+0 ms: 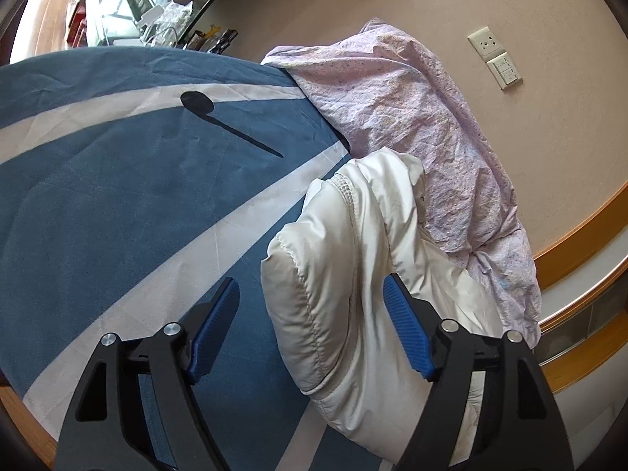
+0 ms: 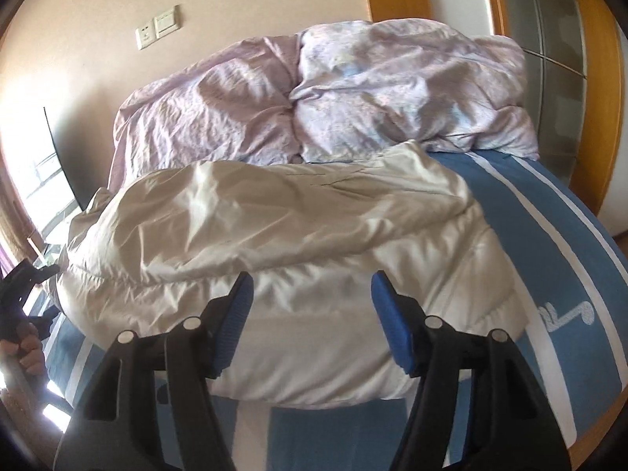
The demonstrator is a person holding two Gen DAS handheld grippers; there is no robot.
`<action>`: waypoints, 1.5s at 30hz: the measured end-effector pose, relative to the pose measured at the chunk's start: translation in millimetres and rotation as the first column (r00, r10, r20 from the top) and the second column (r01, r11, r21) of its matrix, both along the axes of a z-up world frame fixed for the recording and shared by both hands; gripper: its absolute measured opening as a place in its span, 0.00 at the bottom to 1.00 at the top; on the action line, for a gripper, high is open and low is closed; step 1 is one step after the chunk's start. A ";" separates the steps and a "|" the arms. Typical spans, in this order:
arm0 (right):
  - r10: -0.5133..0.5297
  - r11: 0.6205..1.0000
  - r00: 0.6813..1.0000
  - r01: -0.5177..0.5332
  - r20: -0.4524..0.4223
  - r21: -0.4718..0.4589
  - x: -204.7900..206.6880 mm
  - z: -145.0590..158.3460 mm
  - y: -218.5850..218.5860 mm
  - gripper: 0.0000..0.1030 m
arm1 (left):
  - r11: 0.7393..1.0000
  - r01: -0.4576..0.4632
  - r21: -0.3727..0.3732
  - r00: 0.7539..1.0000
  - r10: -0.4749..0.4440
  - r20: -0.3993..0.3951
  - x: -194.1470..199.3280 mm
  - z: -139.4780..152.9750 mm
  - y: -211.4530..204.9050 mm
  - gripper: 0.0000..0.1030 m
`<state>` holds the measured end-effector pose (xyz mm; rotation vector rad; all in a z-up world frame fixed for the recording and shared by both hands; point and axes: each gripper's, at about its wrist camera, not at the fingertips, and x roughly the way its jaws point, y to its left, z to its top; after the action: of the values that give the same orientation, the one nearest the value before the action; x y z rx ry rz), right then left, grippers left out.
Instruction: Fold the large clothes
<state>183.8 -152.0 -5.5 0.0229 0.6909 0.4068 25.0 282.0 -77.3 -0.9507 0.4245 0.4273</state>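
A white puffy jacket [image 2: 274, 227] lies bunched in a folded heap on a blue bed cover with white stripes [image 2: 549, 243]. In the left wrist view the jacket [image 1: 345, 259] lies between the blue pads of my left gripper [image 1: 312, 286], which is open with nothing held. My right gripper [image 2: 312, 278] is open too, its blue pads spread just above the jacket's near edge. The left gripper and the hand that holds it show at the left edge of the right wrist view [image 2: 19, 294].
A crumpled lilac duvet [image 2: 314, 94] is piled at the head of the bed against a beige wall with a socket and switch [image 2: 159, 25]. The blue bed cover [image 1: 117, 180] spreads wide to the left. Wooden trim [image 1: 581, 227] and a cluttered shelf [image 1: 129, 4] border the bed.
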 end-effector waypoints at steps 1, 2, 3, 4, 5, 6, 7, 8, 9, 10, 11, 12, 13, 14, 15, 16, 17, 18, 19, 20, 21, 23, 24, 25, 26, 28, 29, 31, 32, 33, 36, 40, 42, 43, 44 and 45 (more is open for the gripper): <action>0.016 1.000 1.000 -0.016 -0.006 0.000 -1.6 0.0 6.3 0.59 | 1.000 -0.005 0.020 1.000 0.005 -0.005 -0.3 1.9 -0.8 0.79; 0.031 1.000 0.999 -0.031 -0.011 0.002 -0.3 -1.1 12.1 0.59 | 0.999 -0.009 0.031 1.000 0.009 -0.007 -1.1 3.2 -0.9 0.81; 0.043 0.999 0.999 -0.043 -0.013 0.001 0.5 -2.2 17.4 0.58 | 0.999 -0.011 0.037 1.000 0.011 -0.003 -2.1 4.3 -0.9 0.81; 0.053 0.999 0.999 -0.053 -0.009 -0.007 -5.5 -2.1 24.3 0.58 | 0.999 -0.010 0.043 1.000 0.010 -0.004 -2.6 5.2 -1.0 0.82; 0.061 0.998 0.998 -0.061 -0.004 -0.017 -6.7 -2.6 28.7 0.58 | 0.999 -0.010 0.051 1.000 0.010 -0.005 -3.5 5.9 -1.0 0.83; 0.067 0.997 0.998 -0.067 0.001 -0.025 -11.0 -3.2 33.5 0.58 | 0.998 -0.012 0.059 1.000 0.013 -0.007 -4.3 6.5 -1.4 0.84; 0.075 0.997 0.997 -0.075 0.003 -0.032 -11.9 -4.0 38.0 0.58 | 0.998 -0.013 0.067 1.000 0.014 -0.007 -5.1 7.1 -1.7 0.85; 0.082 0.996 0.997 -0.082 0.003 -0.037 -12.0 -5.2 43.4 0.58 | 0.997 -0.017 0.074 1.000 0.018 -0.010 -5.9 7.4 -2.1 0.85; 0.088 0.995 0.996 -0.088 0.000 -0.043 -12.0 -6.6 47.1 0.58 | 0.997 -0.029 0.077 1.000 0.030 -0.008 -7.8 7.5 -2.5 0.85; 0.094 0.995 0.996 -0.094 -0.002 -0.045 -15.4 -7.7 49.8 0.58 | 0.996 -0.034 0.077 0.999 0.034 0.000 -9.1 7.8 -2.5 0.85; 0.098 0.994 0.995 -0.098 -0.003 -0.052 -16.4 -9.3 52.9 0.58 | 0.996 -0.035 0.077 0.999 0.035 0.002 -9.9 8.0 -2.1 0.85; 0.098 0.993 0.995 -0.098 -0.005 -0.065 -16.0 -11.5 56.8 0.58 | 0.996 -0.035 0.078 0.999 0.035 -0.001 -9.9 8.0 -1.6 0.85; 0.095 0.992 0.995 -0.096 -0.014 -0.079 -12.9 -15.2 59.9 0.58 | 0.996 -0.032 0.077 0.999 0.033 -0.006 -8.9 7.8 -1.2 0.85; 0.092 0.992 0.995 -0.094 -0.030 -0.085 -10.5 -18.9 61.1 0.58 | 0.997 -0.032 0.074 0.999 0.032 -0.008 -9.1 7.2 -0.7 0.85; 0.087 0.993 0.995 -0.090 -0.043 -0.081 -8.5 -22.0 60.8 0.58 | 0.997 -0.041 0.071 0.999 0.041 -0.004 -10.6 6.8 -0.5 0.85; 0.085 0.993 0.995 -0.088 -0.047 -0.073 -8.8 -23.3 59.8 0.58 | 0.996 -0.046 0.071 0.999 0.046 0.003 -12.3 6.7 -0.2 0.85; 0.084 0.993 0.995 -0.087 -0.044 -0.075 -9.5 -23.5 60.0 0.58 | 0.996 -0.049 0.075 0.999 0.049 0.008 -13.3 6.9 -0.5 0.85; 0.084 0.992 0.995 -0.088 -0.045 -0.087 -9.7 -24.1 61.9 0.58 | 0.996 -0.047 0.080 0.999 0.047 0.010 -13.2 6.9 -0.8 0.85; 0.085 0.991 0.995 -0.090 -0.051 -0.096 -8.7 -25.5 64.2 0.59 | 0.996 -0.043 0.078 0.999 0.042 0.007 -12.4 6.1 -0.8 0.85; 0.085 0.990 0.995 -0.091 -0.061 -0.107 -7.0 -28.1 66.7 0.59 | 0.997 -0.030 0.071 1.000 0.029 0.009 -11.1 4.4 -1.4 0.85; 0.085 0.988 0.994 -0.094 -0.074 -0.125 -4.0 -31.8 69.7 0.59 | 0.998 -0.017 0.059 1.000 0.016 0.009 -9.2 2.8 -1.9 0.85; 0.074 0.987 0.993 -0.086 -0.090 -0.134 -0.4 -37.0 72.9 0.60 | 0.999 0.005 0.038 1.000 -0.006 0.008 -5.5 -0.7 -3.2 0.85; 0.068 0.986 0.993 -0.081 -0.094 -0.147 0.6 -39.3 75.5 0.60 | 1.000 0.015 0.026 1.000 -0.015 0.009 -3.2 -2.5 -3.7 0.84; 0.064 0.983 0.993 -0.079 -0.097 -0.167 1.6 -42.0 78.7 0.60 | 1.000 0.022 0.016 1.000 -0.022 0.009 -1.2 -4.2 -4.1 0.84; 0.061 0.977 0.993 -0.080 -0.100 -0.196 2.4 -45.3 83.0 0.60 | 1.000 0.028 0.005 1.000 -0.028 0.007 1.1 -5.8 -4.2 0.84; 0.061 0.967 0.993 -0.083 -0.098 -0.240 3.5 -51.8 89.4 0.60 | 0.999 0.040 -0.020 0.999 -0.040 0.014 4.9 -8.3 -3.6 0.84; 0.060 0.965 0.993 -0.083 -0.098 -0.250 4.1 -54.8 91.0 0.60 | 0.999 0.043 -0.024 0.999 -0.042 0.015 6.4 -8.1 -3.6 0.83; 0.057 0.964 0.993 -0.082 -0.106 -0.251 5.2 -58.2 91.2 0.60 | 0.997 0.055 -0.045 0.998 -0.054 0.029 8.5 -9.0 -1.5 0.81; 0.057 0.965 0.992 -0.083 -0.109 -0.247 5.5 -58.7 90.5 0.60 | 0.996 0.060 -0.060 0.998 -0.058 0.037 9.2 -9.9 0.1 0.79; 0.058 0.967 0.992 -0.084 -0.111 -0.242 5.7 -59.2 89.7 0.60 | 0.996 0.061 -0.072 0.997 -0.058 0.048 9.4 -10.4 1.9 0.78; 0.060 0.969 0.991 -0.086 -0.116 -0.232 5.5 -60.0 88.3 0.60 | 0.990 0.075 -0.117 0.994 -0.065 0.085 11.7 -13.4 7.7 0.72; 0.060 0.971 0.990 -0.087 -0.127 -0.222 7.9 -59.2 87.4 0.60 | 0.976 0.105 -0.192 0.986 -0.077 0.148 18.0 -19.7 12.1 0.60; 0.061 0.971 0.990 -0.087 -0.124 -0.223 7.9 -58.7 87.4 0.60 | 0.971 0.106 -0.216 0.984 -0.071 0.166 20.2 -22.7 12.1 0.55; 0.060 0.971 0.990 -0.086 -0.125 -0.222 8.5 -58.5 87.3 0.60 | 0.970 0.109 -0.217 0.983 -0.072 0.172 20.6 -22.4 11.6 0.49; 0.059 0.971 0.990 -0.086 -0.127 -0.221 9.0 -58.3 87.0 0.60 | 0.970 0.113 -0.215 0.981 -0.075 0.176 20.6 -21.5 11.4 0.45; 0.060 0.971 0.990 -0.087 -0.128 -0.221 9.2 -58.4 86.9 0.60 | 0.969 0.118 -0.215 0.979 -0.078 0.186 19.8 -19.9 11.2 0.42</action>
<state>193.0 -65.1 -63.9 -0.1954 0.8566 0.3982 44.8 293.2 -97.2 -1.1723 0.3621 0.2039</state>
